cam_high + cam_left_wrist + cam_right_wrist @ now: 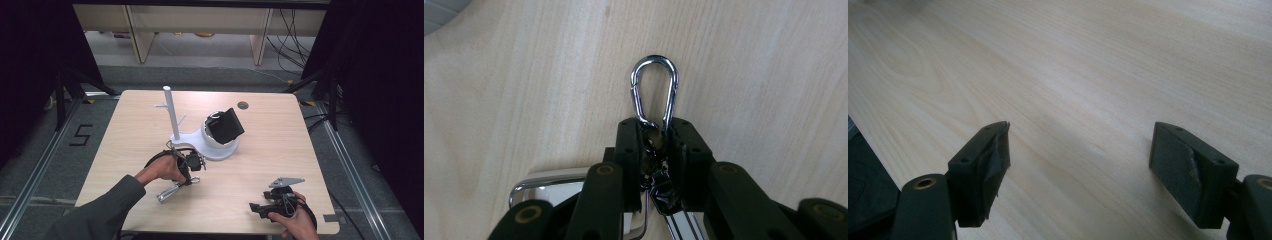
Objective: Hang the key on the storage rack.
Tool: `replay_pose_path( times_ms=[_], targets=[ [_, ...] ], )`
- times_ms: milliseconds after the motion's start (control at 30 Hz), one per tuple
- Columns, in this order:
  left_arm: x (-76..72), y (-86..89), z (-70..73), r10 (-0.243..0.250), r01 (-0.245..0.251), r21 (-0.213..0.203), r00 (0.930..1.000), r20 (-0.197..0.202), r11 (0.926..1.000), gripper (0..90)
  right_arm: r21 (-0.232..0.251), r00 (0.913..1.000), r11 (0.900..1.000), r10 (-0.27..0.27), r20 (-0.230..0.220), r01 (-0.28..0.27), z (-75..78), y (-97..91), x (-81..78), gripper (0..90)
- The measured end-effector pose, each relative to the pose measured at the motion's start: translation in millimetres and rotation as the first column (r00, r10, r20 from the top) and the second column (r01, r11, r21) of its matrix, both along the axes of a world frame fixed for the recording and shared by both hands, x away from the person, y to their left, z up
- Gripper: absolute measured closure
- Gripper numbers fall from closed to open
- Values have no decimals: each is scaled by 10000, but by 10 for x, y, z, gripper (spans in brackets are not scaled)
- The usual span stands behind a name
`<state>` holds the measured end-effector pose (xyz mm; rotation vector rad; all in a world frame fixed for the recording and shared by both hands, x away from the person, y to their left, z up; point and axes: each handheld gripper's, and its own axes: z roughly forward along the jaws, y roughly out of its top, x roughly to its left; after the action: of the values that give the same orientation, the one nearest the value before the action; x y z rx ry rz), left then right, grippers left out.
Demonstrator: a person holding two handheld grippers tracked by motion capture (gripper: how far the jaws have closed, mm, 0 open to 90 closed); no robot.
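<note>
The white stand (200, 135) is the one tall obstacle on the table (280, 150): its post rises left of centre with short pegs sticking out sideways, and its round base carries a black box (226, 125) tilted up to the right — nothing passes low through that cluster. Left of the stand the wood lies bare out to the edge; right of it and behind it there is also bare wood, broken by a small dark grommet (243, 105) flush in the top. In front of the stand, the left gripper (192, 170) and a chrome piece (170, 192) crowd the near approach, just beside the base. Farther right of that, toward the right gripper (257, 210), the surface is open — its jaws stand wide over bare wood.
</note>
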<state>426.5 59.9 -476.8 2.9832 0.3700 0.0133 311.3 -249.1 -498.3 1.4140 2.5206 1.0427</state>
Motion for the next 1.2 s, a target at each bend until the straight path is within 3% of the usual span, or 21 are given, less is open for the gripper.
replay_pose_path(
  times_ms=[133,233,300,600,833,1200],
  targets=[
    [-18,20,13,17,-19,-185,10000,-83,9998,753,6,10000,10000,42,45,-42,-1,2,0,251],
    [-16,37,52,-34,35,-252,10000,67,9997,754,1,10000,10000,30,24,-30,-5,-2,3,251],
    [-23,58,82,104,-108,-350,9999,-112,9993,754,14,10000,10000,62,68,-63,-10,-3,7,251],
    [-13,162,240,347,-327,-717,9990,278,9969,754,12,10000,10000,24,9,-24,-5,-1,3,251],
    [10,288,481,627,-568,-1081,9967,514,9925,754,1,10000,10000,64,73,-64,-9,0,3,252],
    [27,508,900,1289,-1172,-1195,9871,953,9859,754,42,10000,10000,2,-34,-2,-6,4,0,251]
  ],
)
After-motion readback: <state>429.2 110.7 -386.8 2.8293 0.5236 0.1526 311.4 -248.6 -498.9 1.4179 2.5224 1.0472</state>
